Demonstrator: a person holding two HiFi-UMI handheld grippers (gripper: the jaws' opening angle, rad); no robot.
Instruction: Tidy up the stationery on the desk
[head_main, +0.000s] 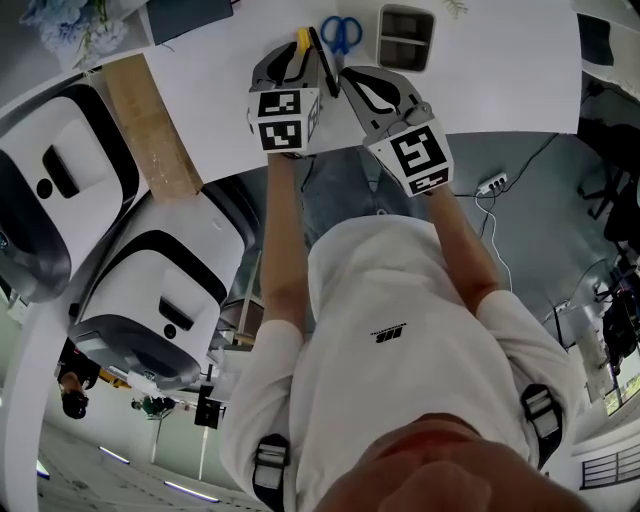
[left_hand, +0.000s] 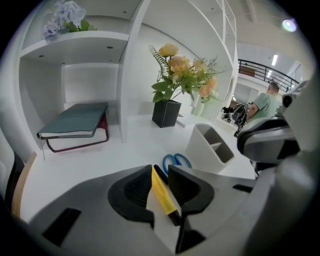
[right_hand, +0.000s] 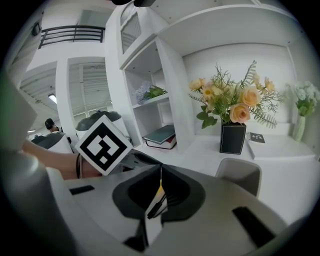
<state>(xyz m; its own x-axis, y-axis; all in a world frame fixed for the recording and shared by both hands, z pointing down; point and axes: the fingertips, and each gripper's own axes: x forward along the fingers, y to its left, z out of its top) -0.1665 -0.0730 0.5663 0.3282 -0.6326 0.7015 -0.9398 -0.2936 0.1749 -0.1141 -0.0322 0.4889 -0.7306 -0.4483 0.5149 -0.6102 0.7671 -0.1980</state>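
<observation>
While the left gripper pinches a pen, scissors seemingly neighbour the holder.

Desk: smooth white, slight sheen. Pen holder: matt grey plastic. Scissors: glossy blue plastic handles. Pen: yellow/black plastic, prob. matt. Left gripper: matt grey plastic shell, ribbed black pads. Board: rough raw wood. T-shirt: white cloth.
</observation>
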